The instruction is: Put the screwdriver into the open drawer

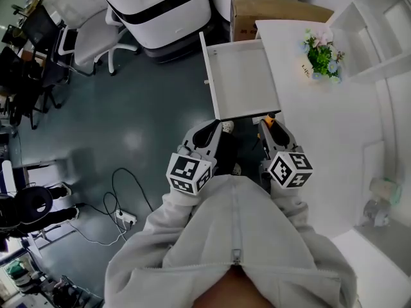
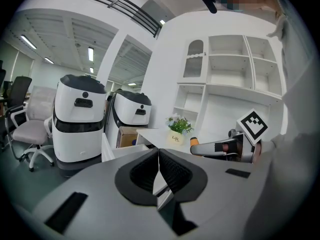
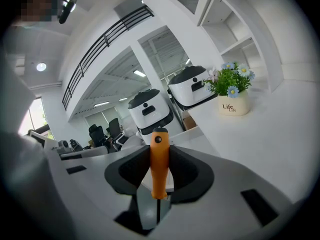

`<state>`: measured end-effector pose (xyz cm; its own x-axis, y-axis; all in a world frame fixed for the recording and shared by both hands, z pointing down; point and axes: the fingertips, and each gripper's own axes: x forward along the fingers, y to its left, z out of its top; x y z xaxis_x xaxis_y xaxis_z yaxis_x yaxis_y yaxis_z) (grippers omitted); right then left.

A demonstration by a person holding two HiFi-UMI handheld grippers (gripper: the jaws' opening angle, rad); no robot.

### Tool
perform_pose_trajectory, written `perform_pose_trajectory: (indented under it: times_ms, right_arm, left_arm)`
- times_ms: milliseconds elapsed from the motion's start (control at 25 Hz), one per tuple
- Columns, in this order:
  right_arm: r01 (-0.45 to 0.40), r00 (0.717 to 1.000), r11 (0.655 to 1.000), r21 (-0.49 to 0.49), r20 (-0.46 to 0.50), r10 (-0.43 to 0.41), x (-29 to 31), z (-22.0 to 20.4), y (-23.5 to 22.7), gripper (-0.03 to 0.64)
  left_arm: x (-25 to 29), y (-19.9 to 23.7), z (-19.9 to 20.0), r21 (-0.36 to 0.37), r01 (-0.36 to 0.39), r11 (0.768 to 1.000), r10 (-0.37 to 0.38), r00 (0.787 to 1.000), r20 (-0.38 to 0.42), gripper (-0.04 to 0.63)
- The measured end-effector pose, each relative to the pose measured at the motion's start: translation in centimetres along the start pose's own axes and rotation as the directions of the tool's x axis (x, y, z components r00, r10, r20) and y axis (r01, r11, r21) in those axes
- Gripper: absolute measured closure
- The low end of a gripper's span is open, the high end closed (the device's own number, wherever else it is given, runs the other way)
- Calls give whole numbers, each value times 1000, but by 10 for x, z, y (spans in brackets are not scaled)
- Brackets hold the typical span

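Head view: the right gripper (image 1: pixel 272 126) holds the orange-handled screwdriver (image 1: pixel 270 117) just short of the near edge of the open white drawer (image 1: pixel 247 82). The drawer juts from the counter (image 1: pixel 334 140) out over the grey floor (image 1: pixel 148 108). The left gripper (image 1: pixel 213 132) hovers beside the right one. A release made too soon would likely send the tool past the drawer's lip to the floor. Too low an approach could knock the handle against that edge.

Left gripper view: its jaws are closed on each other with nothing between them. Carried this close, the idle gripper could bump its neighbour. The flower pot (image 2: pixel 176 138) on the counter bears a label that seems to read "Life".

Right gripper view: the jaws clamp the smooth orange handle, its butt pointing ahead and the thin shaft running back between them. On so slick a handle, the tool may pivot or slide if it is jolted. The pot reads "Life" in two lines. No brand shows on the screwdriver.
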<state>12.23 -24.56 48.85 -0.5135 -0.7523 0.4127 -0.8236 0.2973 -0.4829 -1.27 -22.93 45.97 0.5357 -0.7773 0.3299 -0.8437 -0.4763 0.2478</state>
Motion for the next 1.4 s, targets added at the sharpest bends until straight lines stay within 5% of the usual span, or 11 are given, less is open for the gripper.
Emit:
perform_pose_trajectory:
  times_ms: [480, 880, 1160, 1400]
  right_arm:
    - [-6, 996, 997, 75, -90, 13, 93, 20, -17, 483]
    - [86, 983, 954, 286, -180, -35, 167, -5, -47, 483]
    - [197, 951, 942, 271, -286, -117, 216, -34, -78, 483]
    - [294, 897, 926, 236, -403, -182, 247, -64, -106, 488]
  left_arm:
    - [62, 66, 23, -34, -32, 999, 31, 999, -30, 575]
    - [91, 99, 27, -50, -10, 999, 7, 998, -59, 576]
    - [110, 126, 25, -55, 1, 998, -6, 996, -84, 576]
    - [126, 136, 27, -49, 39, 998, -43, 995, -93, 576]
